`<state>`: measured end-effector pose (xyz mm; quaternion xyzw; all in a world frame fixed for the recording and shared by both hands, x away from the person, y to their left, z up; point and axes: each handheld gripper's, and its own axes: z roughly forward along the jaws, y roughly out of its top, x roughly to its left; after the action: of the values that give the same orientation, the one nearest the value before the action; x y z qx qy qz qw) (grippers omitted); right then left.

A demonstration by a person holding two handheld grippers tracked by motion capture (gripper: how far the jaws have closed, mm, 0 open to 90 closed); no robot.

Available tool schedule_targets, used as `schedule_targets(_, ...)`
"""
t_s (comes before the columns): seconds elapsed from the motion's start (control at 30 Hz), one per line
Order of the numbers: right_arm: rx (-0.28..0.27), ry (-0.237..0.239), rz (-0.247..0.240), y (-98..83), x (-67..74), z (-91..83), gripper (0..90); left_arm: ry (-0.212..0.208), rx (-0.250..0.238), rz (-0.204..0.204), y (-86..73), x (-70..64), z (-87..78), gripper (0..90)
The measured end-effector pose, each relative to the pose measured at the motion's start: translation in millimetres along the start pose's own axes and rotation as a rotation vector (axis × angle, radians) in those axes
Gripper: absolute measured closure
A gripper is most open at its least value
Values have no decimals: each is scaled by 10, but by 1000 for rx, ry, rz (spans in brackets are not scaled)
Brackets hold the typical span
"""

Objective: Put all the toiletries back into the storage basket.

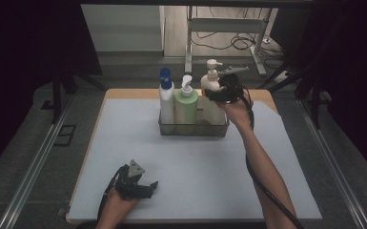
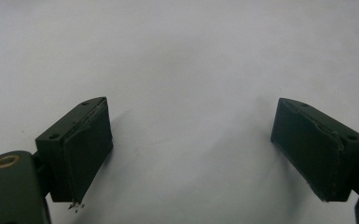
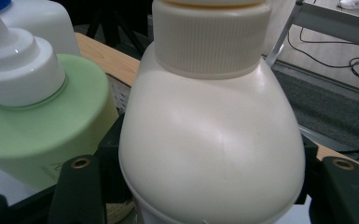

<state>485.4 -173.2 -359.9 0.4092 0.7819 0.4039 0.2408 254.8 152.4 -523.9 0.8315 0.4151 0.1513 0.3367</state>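
**A:** So what's the status here? Big stuff first: wooden-edged counter [image 1: 124, 93] with a pale grey mat [image 1: 195, 167] on it, and toward the back a dark mesh wire basket [image 1: 193, 129] holding three bottles upright in a row.

**B:** Yeah. Left to right from the high view: a white bottle with a blue cap [image 1: 166, 98], a light green pump bottle [image 1: 186, 105], and a cream-white plastic pump bottle [image 1: 213, 102] at the right end. The cream one is what the work's about.

**A:** Held or not?

**B:** Held, I'd say. In the right gripper view the right tool [image 3: 205, 186] has its jaws on either side of the cream bottle's rounded shoulder [image 3: 210, 140], pressed up against it. Bottle is sitting in the basket though, just beside the green one.

**A:** So either just set in or about to come out?

**B:** Can't tell which. My guess: all three are in, so letting go is what's left, or a lift if it's coming out.

**A:** Arms?

**B:** Right forearm stretches forward across the mat to the basket's right end. The left tool [image 1: 140, 183] rests low at the near left of the mat, jaws spread wide with nothing between them, just bare mat.
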Motion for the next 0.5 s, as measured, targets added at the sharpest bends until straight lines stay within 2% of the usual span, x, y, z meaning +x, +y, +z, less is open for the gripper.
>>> schedule_targets(0.5, 33, 11, 15, -141, 15, 4, 367, 0, -1, 0, 0, -1, 0, 121)
